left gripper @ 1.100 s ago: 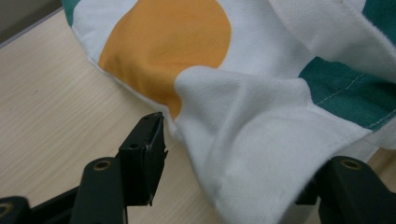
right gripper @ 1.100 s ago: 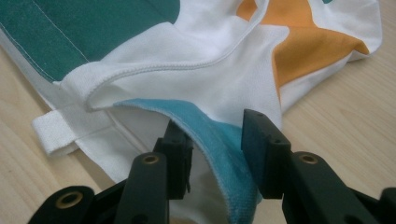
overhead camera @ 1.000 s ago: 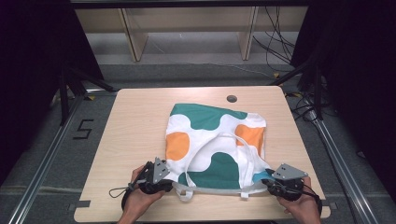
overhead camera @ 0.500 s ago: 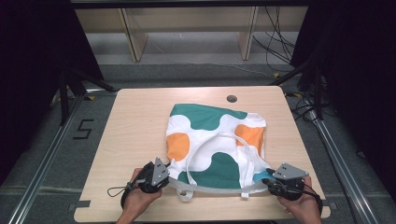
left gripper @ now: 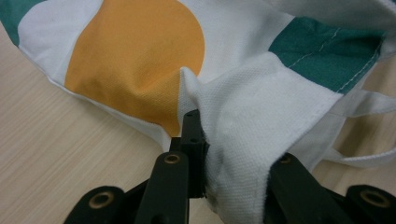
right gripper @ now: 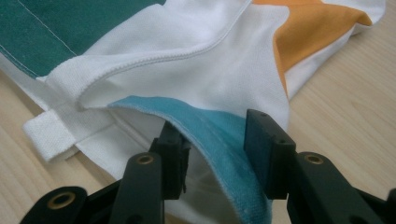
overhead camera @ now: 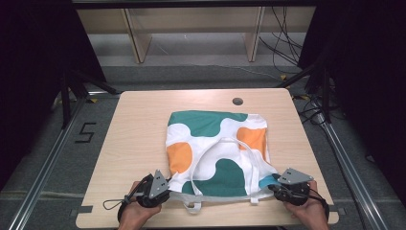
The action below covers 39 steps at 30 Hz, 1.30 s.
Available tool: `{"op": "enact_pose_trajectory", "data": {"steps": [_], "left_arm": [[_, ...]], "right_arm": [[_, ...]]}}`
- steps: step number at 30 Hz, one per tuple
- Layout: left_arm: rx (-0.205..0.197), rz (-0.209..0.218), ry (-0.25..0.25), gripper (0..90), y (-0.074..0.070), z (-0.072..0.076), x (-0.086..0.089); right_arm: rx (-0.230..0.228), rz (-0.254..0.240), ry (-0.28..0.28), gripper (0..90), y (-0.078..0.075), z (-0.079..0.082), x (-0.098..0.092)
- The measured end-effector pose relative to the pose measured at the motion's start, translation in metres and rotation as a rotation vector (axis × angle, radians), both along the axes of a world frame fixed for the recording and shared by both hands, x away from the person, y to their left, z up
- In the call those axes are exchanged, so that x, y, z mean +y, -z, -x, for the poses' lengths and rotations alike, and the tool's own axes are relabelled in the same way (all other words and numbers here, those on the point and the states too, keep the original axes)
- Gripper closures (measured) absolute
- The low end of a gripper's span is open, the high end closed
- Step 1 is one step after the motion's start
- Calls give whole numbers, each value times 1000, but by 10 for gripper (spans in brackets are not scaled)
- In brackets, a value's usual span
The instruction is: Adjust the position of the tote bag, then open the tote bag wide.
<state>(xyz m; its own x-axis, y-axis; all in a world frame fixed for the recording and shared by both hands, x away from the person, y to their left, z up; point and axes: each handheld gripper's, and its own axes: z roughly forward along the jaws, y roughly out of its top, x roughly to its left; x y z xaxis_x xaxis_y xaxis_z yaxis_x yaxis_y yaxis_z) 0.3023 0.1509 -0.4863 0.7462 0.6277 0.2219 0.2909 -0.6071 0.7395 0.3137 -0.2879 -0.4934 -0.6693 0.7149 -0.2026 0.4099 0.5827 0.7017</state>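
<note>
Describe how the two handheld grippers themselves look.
Both are black. The left gripper and the right gripper each carry a grey three-cornered plate on top. A thin black cable loops from the left one. Up close, the jaws are flat black bars with brass-coloured rivets at the joints. No sleeves show.

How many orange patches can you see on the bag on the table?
2. On the tote bag, one orange patch sits at its left side, the other at its upper right. The underside is hidden, so more may exist.

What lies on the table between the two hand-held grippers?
In the high view, the tote bag's open near edge spans from the left hand-held gripper to the right hand-held gripper.
</note>
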Motion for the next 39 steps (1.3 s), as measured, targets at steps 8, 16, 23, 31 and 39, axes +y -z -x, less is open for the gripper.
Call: {"op": "enact_pose_trajectory", "data": {"steps": [8, 16, 23, 31, 39], "left_arm": [[8, 30, -5, 769, 0, -1, 1], [10, 51, -15, 776, -2, -4, 6], [-13, 108, -40, 782, -8, -5, 10], [-53, 223, -60, 793, -29, -12, 19], [-115, 235, -57, 814, -59, -27, 27]], "right_arm": [[-34, -7, -13, 831, -10, 2, -3], [-108, -123, 11, 869, -30, 12, -6], [-135, -193, 11, 875, -42, 17, -6], [-178, -234, 1, 878, -62, 19, -2], [-258, -252, -27, 881, -100, 2, 6]]}}
